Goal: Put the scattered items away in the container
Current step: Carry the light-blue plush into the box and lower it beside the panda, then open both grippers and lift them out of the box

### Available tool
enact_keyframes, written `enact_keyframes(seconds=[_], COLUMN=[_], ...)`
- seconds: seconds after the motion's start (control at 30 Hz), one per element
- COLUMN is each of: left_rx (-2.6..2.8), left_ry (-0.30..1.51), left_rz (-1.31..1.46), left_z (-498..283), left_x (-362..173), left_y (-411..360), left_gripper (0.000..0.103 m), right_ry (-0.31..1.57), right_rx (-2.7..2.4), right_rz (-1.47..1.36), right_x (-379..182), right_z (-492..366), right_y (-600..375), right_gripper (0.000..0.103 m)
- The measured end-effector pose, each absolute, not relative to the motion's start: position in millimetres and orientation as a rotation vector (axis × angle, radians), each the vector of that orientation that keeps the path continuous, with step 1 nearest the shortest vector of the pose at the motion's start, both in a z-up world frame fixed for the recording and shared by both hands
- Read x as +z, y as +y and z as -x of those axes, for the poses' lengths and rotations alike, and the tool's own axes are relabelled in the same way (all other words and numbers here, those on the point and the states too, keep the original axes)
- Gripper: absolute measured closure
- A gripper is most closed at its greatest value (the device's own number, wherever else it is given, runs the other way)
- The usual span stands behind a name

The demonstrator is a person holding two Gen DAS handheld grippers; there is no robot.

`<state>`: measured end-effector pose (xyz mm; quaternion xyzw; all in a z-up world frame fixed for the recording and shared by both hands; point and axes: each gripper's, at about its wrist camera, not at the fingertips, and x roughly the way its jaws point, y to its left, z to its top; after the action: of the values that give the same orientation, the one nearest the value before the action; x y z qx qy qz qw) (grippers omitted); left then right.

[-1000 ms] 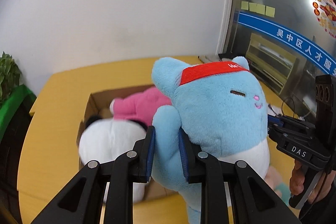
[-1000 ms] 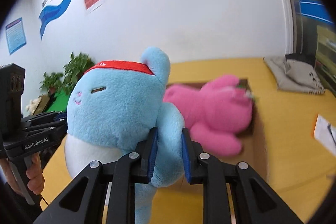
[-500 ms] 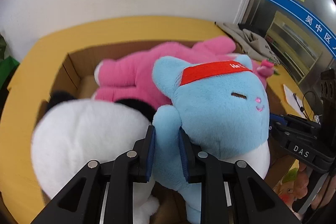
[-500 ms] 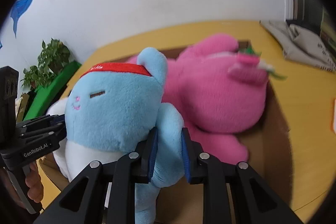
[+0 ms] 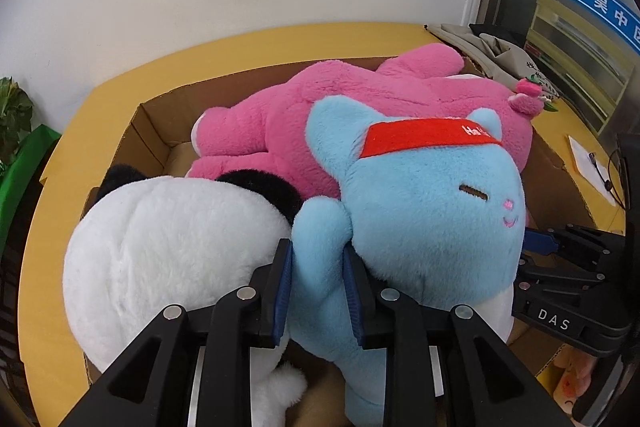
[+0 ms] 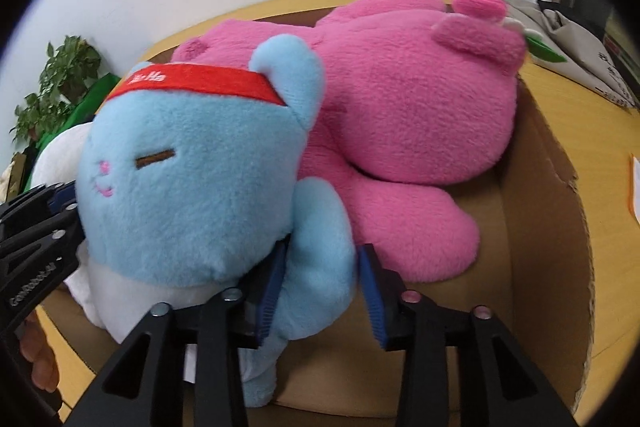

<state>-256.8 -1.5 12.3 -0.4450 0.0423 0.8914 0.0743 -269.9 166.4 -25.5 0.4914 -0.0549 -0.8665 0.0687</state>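
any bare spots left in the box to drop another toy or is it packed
Mostly packed. Bare floor shows in the cardboard box at the corner right of the pink plush, and in a small gap by its far-left wall. The white plush and blue plush crowd the near side.

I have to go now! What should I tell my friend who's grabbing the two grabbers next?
Left gripper: opening, but its fingers press the blue plush cat by one arm.
Right gripper: opening; the cat's other arm sits between the fingers, one pad already clear.
Cardboard box: holds the pink plush and the white plush; the cat lies on top of them.
Done: the cat is over the box.
Left: let go fully, lift both grippers away, then look around for anything else.
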Motion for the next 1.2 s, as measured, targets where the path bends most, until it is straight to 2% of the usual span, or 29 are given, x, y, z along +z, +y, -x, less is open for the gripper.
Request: enact_keyframes(seconds=[0.07,0.1,0.27,0.47,0.6,0.67,0.73,0.83,0.9,1.2], left_rx=[2.682,2.686,2.686,2.68,2.694,2.719,2.768,2.868,2.901,2.956], left_ry=[0.119,0.126,0.197,0.212,0.167,0.123,0.082,0.062,0.053,0.074], left_rz=[1.338,1.339,1.382,1.4,1.382,1.355,1.288,1.121,1.031,0.914], left_z=[255.0,254.4,259.0,260.7,251.0,240.0,224.3,189.5,165.5,97.2], left_x=[13.8,13.8,6.1,3.7,14.8,26.7,42.7,72.9,90.1,107.3], left_y=[-2.4,-1.8,4.9,5.3,0.2,-4.8,-10.1,-15.2,-16.8,-24.4], left_gripper=[0.076,0.075,0.075,0.075,0.07,0.062,0.029,0.005,0.0,0.0], right_ry=[-0.17,-0.187,-0.308,-0.142,-0.127,-0.112,-0.047,0.012,0.014,0.015], right_rx=[-2.645,-2.645,-2.611,-2.683,-2.675,-2.667,-2.692,-2.738,-2.742,-2.837], right_rz=[-1.486,-1.492,-1.542,-1.495,-1.478,-1.466,-1.444,-1.392,-1.345,-1.174], right_x=[-27.5,-29.1,-33.4,-21.6,-7.6,0.6,10.8,26.1,35.8,62.6], right_z=[268.2,268.5,270.8,261.4,251.1,242.5,235.7,222.9,211.3,154.2], right_y=[171.5,174.7,184.6,174.8,171.9,167.1,162.0,158.5,154.4,147.9], right_gripper=[0.041,0.039,0.033,0.032,0.031,0.031,0.031,0.031,0.031,0.026])
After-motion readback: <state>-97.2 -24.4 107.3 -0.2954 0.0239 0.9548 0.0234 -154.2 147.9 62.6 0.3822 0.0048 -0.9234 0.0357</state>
